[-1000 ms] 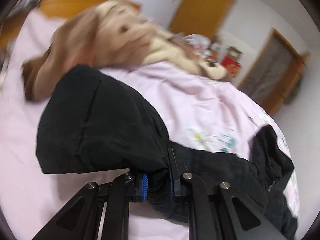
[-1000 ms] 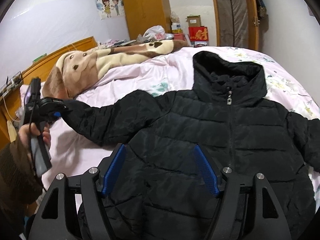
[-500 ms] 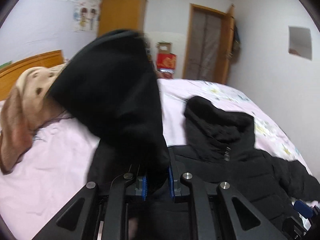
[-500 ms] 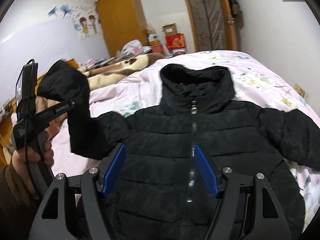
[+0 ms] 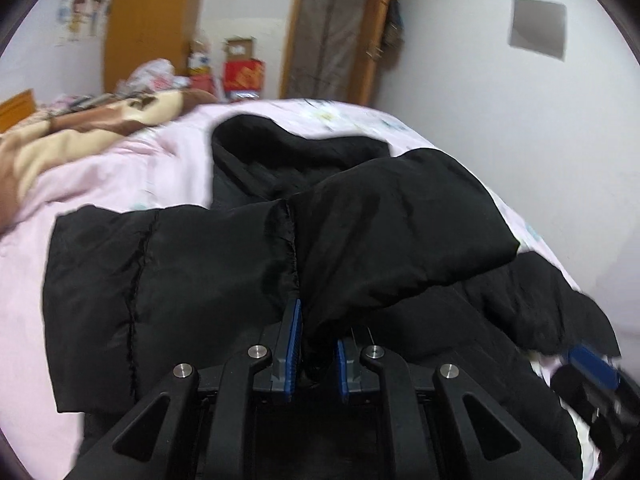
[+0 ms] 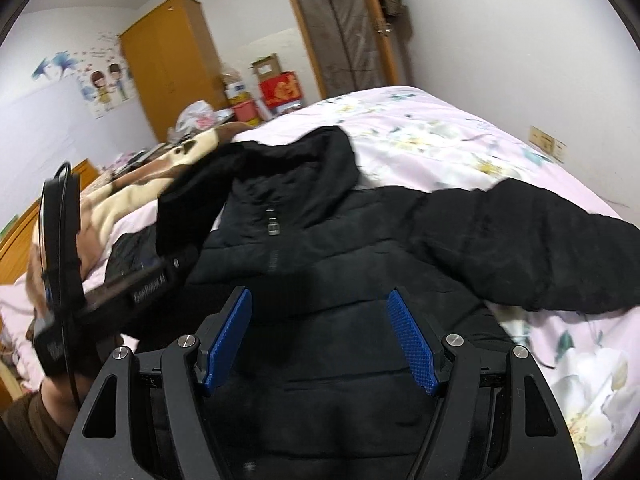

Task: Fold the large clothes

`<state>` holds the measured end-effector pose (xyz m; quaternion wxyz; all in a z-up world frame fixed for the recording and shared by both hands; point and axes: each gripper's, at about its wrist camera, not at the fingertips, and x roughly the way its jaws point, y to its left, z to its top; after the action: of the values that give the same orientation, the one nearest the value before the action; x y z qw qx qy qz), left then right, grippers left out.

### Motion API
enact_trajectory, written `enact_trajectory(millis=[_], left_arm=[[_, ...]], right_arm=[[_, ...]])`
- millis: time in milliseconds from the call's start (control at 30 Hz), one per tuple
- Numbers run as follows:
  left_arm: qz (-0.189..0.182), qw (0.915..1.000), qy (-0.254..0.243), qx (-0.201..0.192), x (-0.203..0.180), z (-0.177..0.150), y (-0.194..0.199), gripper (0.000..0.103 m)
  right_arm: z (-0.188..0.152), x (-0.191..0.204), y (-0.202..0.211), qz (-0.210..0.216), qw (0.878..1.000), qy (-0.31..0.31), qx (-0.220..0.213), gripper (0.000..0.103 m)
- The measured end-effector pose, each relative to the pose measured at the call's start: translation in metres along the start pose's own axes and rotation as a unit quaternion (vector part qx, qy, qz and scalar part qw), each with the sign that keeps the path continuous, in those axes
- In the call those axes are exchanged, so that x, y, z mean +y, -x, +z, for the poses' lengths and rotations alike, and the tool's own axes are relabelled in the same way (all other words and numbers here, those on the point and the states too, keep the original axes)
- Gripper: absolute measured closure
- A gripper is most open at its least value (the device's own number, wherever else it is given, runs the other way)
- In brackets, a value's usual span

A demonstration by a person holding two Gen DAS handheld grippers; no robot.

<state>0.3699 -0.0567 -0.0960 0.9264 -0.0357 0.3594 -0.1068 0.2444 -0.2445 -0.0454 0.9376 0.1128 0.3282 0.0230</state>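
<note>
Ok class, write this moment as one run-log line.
left gripper: shut on jacket sleeve, over jacket | right gripper: open, empty | other sleeve: unfolded

The left gripper, jaws pinched on the black jacket's left sleeve, swings that sleeve from where it lay stretched out toward the brown blanket, up over the bed, and now across the jacket's chest below the hood. The right gripper, jaws wide apart, shifts toward the jacket's right side, so its other sleeve now fills more of that view.
</note>
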Motion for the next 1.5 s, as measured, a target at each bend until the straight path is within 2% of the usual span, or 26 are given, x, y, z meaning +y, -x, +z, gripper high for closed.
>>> enact_trajectory(millis=[67, 133, 300, 367, 433, 567, 633, 700, 767, 833, 933, 1000, 1033, 1100, 1133, 1167, 1200, 1300, 1433, 1500], left_arm=[[-0.007, 0.9995, -0.021, 0.021, -0.014, -0.010, -0.016, 0.087], [-0.020, 0.9990, -0.015, 0.038, -0.021, -0.018, -0.029, 0.087], [-0.017, 0.9984, -0.003, 0.055, -0.019, -0.032, -0.049, 0.087], [-0.018, 0.9983, -0.010, 0.054, -0.019, -0.033, -0.054, 0.084], [-0.047, 0.9963, -0.011, 0.071, -0.017, -0.034, -0.061, 0.062], [-0.084, 0.9942, -0.010, 0.066, -0.014, -0.032, -0.051, 0.041], [-0.109, 0.9927, -0.020, 0.048, -0.010, -0.028, -0.032, 0.024], [-0.109, 0.9932, -0.025, 0.031, -0.003, -0.023, -0.010, 0.022], [-0.094, 0.9952, -0.020, 0.016, 0.015, -0.016, 0.008, 0.022], [-0.064, 0.9979, -0.013, -0.001, 0.038, -0.009, 0.022, 0.022], [0.038, 0.9992, 0.009, -0.009, 0.084, 0.000, 0.025, 0.022], [0.077, 0.9958, 0.051, 0.001, 0.114, 0.002, 0.021, 0.022], [0.086, 0.9941, 0.065, 0.005, 0.126, 0.003, 0.018, 0.022], [0.120, 0.9892, 0.083, 0.017, 0.146, 0.002, 0.011, 0.022], [0.125, 0.9886, 0.081, 0.021, 0.152, 0.002, 0.005, 0.022], [0.130, 0.9872, 0.087, 0.029, 0.159, 0.002, 0.000, 0.022], [0.131, 0.9862, 0.095, 0.035, 0.164, 0.001, -0.005, 0.022], [0.113, 0.9869, 0.109, 0.036, 0.169, 0.001, -0.010, 0.022], [0.116, 0.9885, 0.091, 0.034, 0.164, -0.001, -0.018, 0.022], [0.129, 0.9870, 0.085, 0.044, 0.160, -0.001, -0.032, 0.022]], right_arm=[[-0.001, -0.012, -0.004, -0.015, 1.000, -0.009, 0.004, 0.032], [-0.004, -0.025, -0.007, -0.022, 1.000, -0.019, 0.011, 0.032], [-0.006, -0.040, -0.024, -0.030, 0.999, -0.032, 0.033, 0.032], [-0.005, -0.043, -0.030, -0.026, 0.998, -0.034, 0.038, 0.032], [-0.004, -0.046, -0.036, -0.024, 0.998, -0.044, 0.042, 0.032], [-0.003, -0.047, -0.045, -0.023, 0.997, -0.050, 0.045, 0.032], [-0.002, -0.046, -0.051, -0.012, 0.998, -0.050, 0.045, 0.032], [0.001, -0.046, -0.061, -0.010, 0.997, -0.056, 0.052, 0.032], [0.006, -0.042, -0.072, 0.001, 0.997, -0.053, 0.054, 0.032], [0.009, -0.034, -0.084, 0.011, 0.997, -0.043, 0.060, 0.032], [0.011, -0.023, -0.102, 0.004, 0.997, -0.024, 0.077, 0.032], [0.010, -0.014, -0.113, 0.004, 0.996, -0.010, 0.088, 0.033], [0.008, -0.011, -0.117, 0.007, 0.995, -0.008, 0.094, 0.037], [0.006, -0.008, -0.125, 0.000, 0.994, -0.009, 0.110, 0.077], [0.005, -0.008, -0.126, -0.007, 0.994, -0.013, 0.108, 0.083], [0.005, -0.009, -0.126, -0.002, 0.994, -0.015, 0.106, 0.094], [0.005, -0.010, -0.123, 0.009, 0.995, -0.021, 0.101, 0.098], [0.011, -0.011, -0.108, 0.013, 0.998, -0.020, 0.065, 0.100], [0.020, -0.017, -0.088, -0.029, 0.999, -0.016, 0.023, 0.100], [0.019, -0.020, -0.090, -0.054, 0.998, -0.004, 0.024, 0.100]])
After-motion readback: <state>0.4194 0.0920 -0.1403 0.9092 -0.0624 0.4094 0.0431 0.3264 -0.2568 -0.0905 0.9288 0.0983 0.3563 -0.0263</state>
